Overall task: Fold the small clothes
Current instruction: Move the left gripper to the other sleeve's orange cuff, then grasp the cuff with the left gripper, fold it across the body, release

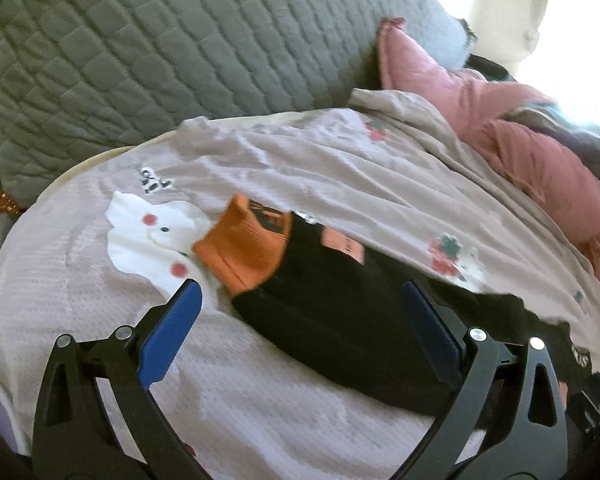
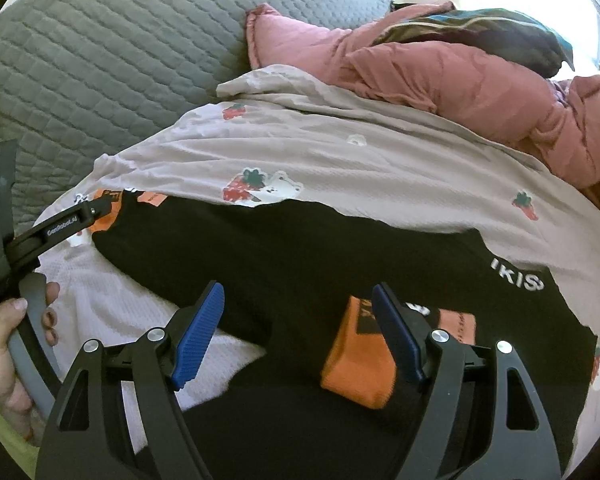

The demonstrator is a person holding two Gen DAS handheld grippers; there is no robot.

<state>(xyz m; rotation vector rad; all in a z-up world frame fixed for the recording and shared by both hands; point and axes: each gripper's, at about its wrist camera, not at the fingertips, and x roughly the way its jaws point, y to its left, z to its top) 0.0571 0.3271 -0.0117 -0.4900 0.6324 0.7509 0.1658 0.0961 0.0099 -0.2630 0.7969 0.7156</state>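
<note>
**Black top spread flat, both grippers poised over it**

A black top with orange cuffs lies spread on a lilac sheet, probably laid flat so it can be folded. One orange cuff sits at its left end. The left gripper hangs wide over the body, holding nothing. A hand grips its handle, which is lettered "GenRobot.AI". The right gripper also stands wide and empty, beside the second cuff. White letters on the top read "IKIS", the rest hidden. A pink quilt lies bunched at the far right.
</note>
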